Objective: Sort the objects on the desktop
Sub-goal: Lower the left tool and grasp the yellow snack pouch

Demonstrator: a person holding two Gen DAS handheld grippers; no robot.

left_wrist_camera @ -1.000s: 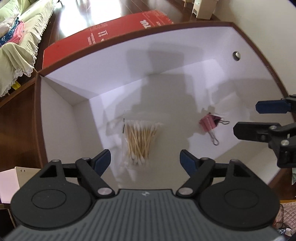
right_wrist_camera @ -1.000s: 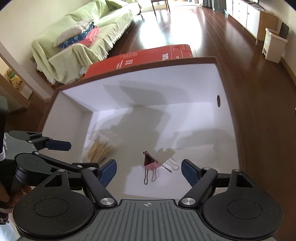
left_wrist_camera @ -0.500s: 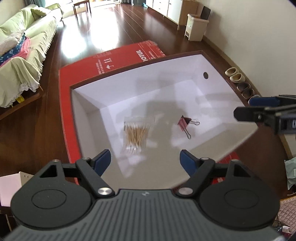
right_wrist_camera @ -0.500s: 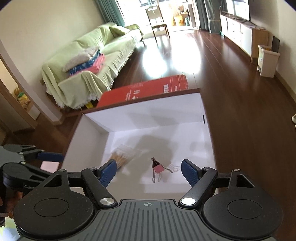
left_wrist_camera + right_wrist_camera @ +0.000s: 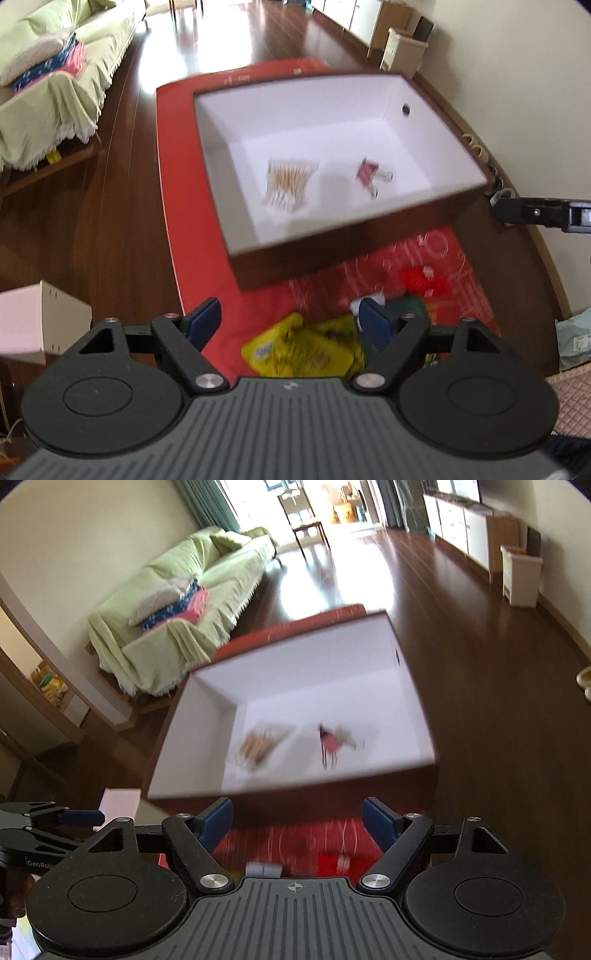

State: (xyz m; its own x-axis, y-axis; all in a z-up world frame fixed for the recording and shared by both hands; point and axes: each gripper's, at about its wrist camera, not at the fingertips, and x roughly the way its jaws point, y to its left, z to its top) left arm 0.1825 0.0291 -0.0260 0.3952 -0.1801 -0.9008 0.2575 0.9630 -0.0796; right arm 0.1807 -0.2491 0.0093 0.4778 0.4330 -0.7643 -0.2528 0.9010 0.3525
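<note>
Both grippers pulled back from the box [image 5: 369, 236]. Left gripper [image 5: 291, 321] and right gripper [image 5: 297, 821] spread, empty. Swabs [image 5: 290, 181], clip [image 5: 369, 173] lie mid-frame inside; packets [image 5: 306, 350] wait bottom centre.

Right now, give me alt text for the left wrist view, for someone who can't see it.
An open left gripper hangs above a red mat, looking at a white-lined box that holds a bag of cotton swabs and a pink binder clip. A yellow packet lies between its blue fingers. The right gripper pokes in at the right edge.
</note>
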